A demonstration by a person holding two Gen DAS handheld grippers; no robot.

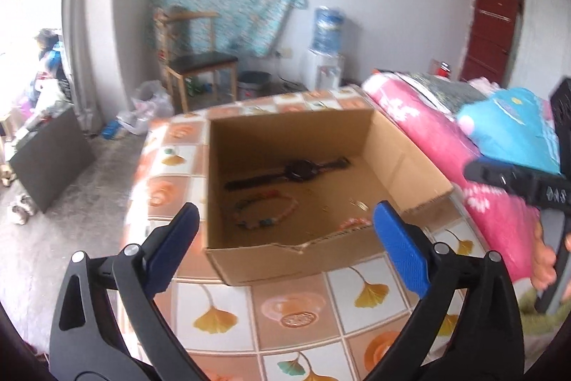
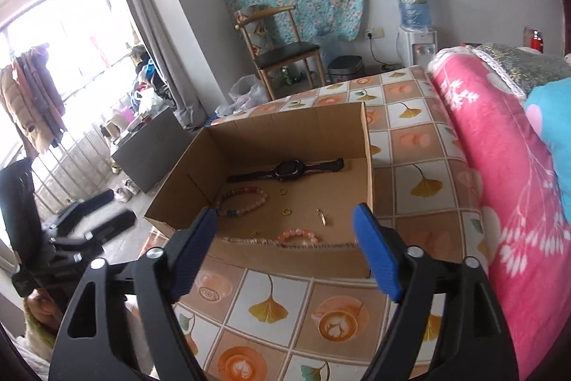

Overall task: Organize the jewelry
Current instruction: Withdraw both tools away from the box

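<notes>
Both tongs, left (image 1: 285,231) and right (image 2: 285,231), gape wide, empty, short of the carton's torn near rim (image 2: 285,243).

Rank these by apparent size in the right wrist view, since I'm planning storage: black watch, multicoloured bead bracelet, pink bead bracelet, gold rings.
1. Black strap watch
2. Multicoloured round-bead bracelet
3. Pink bead bracelet, partly hidden by the box's front wall
4. Two small gold rings, alike

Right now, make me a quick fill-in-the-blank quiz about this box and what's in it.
1. The black watch lies inside the cardboard ____.
2. Both bead bracelets lie ____ the box.
3. The right gripper holds ____.
4. The blanket beside the table is mostly ____.

Answers: box; inside; nothing; pink
</notes>
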